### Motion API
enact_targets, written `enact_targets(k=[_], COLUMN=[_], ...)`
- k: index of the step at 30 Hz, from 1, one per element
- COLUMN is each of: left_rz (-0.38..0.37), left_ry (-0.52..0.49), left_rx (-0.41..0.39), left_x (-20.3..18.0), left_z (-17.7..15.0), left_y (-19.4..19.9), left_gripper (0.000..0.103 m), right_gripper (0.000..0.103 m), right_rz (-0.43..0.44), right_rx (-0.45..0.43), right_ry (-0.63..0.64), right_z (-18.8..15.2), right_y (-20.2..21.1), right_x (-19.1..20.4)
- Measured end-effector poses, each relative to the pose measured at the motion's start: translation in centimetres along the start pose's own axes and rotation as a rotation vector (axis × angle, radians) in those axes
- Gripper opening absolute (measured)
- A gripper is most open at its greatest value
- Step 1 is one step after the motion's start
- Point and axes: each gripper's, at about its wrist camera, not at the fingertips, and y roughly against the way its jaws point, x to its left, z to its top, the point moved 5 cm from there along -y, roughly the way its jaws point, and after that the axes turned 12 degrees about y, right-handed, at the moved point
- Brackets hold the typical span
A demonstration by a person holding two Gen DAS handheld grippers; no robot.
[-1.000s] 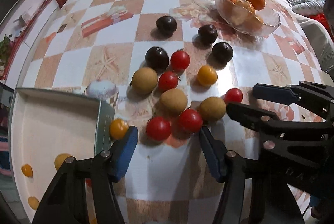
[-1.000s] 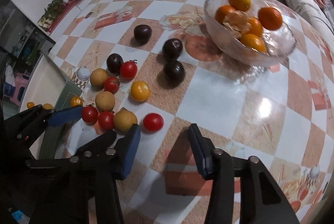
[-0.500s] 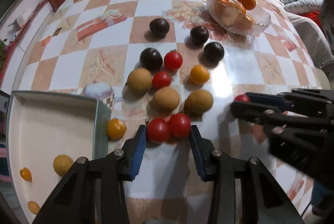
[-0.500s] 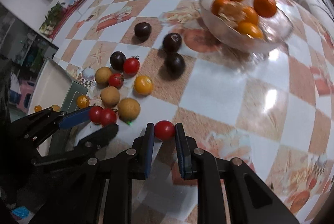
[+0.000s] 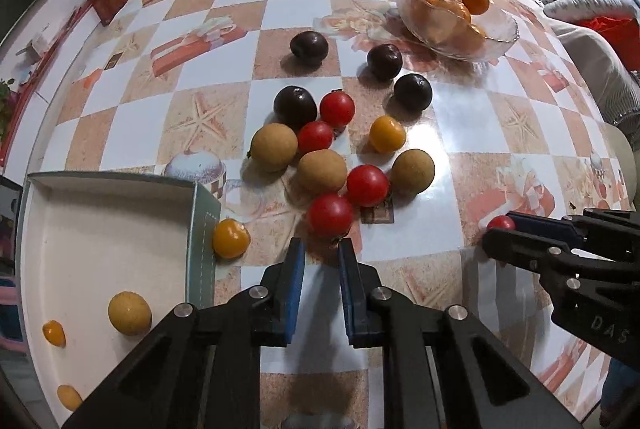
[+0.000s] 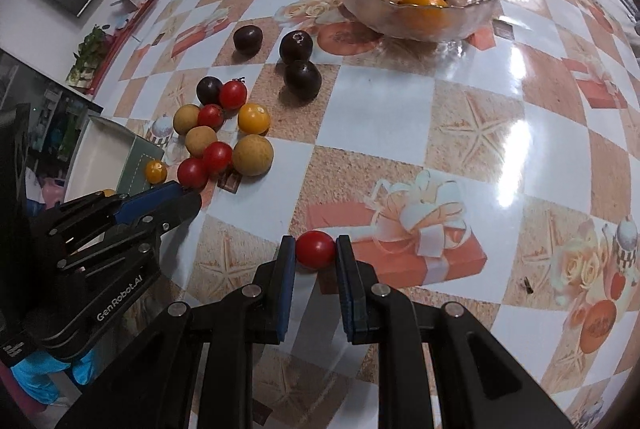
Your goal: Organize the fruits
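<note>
Right gripper (image 6: pixel 315 256) has its jaws clamped on a red cherry tomato (image 6: pixel 315 248) down at the table (image 6: pixel 400 133), apart from the pile. Left gripper (image 5: pixel 321 256) jaws are closed with nothing between them, just short of another red tomato (image 5: pixel 330 215). Squeeze gently so the skin doesn't split. White tray (image 5: pixel 100 229) holds a few yellow fruits; glass bowl (image 6: pixel 472 25) has oranges.

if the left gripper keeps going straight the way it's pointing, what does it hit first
Probably the red tomato just beyond the left gripper tips; its jaws have shut short of it, empty. Depth is hard to judge.
</note>
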Motion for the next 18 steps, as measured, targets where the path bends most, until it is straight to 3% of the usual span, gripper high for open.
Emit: enact_targets(k=[12, 13, 14, 16, 18], left_rz=[-0.015, -0.017, -0.023, -0.001, 0.008], left_ry=[-0.007, -0.006, -0.005, -0.001, -0.012], left_rx=[0.019, 0.020, 0.020, -0.013, -0.041], left_x=[-0.49, -0.54, -0.61, -0.55, -0.62], left_z=[0.16, 0.18, 0.14, 0.02, -0.16], left_y=[-0.18, -0.18, -0.16, 0.24, 0.55], left_gripper=[0.019, 0.024, 0.049, 0.075, 0.075], right_gripper=[0.021, 0.021, 0.021, 0.021, 0.021], right_rz=[0.014, 0.015, 0.015, 0.017, 0.018], right_rx=[-0.007, -0.007, -0.007, -0.008, -0.010], right_ry=[-0.013, -0.014, -0.014, -0.017, -0.020], right_z=[-0.43, -0.44, -0.42, -0.44, -0.54], right_y=[0.18, 0.21, 0.21, 0.24, 0.33], right_x=[-0.21, -0.22, -0.24, -0.29, -0.32])
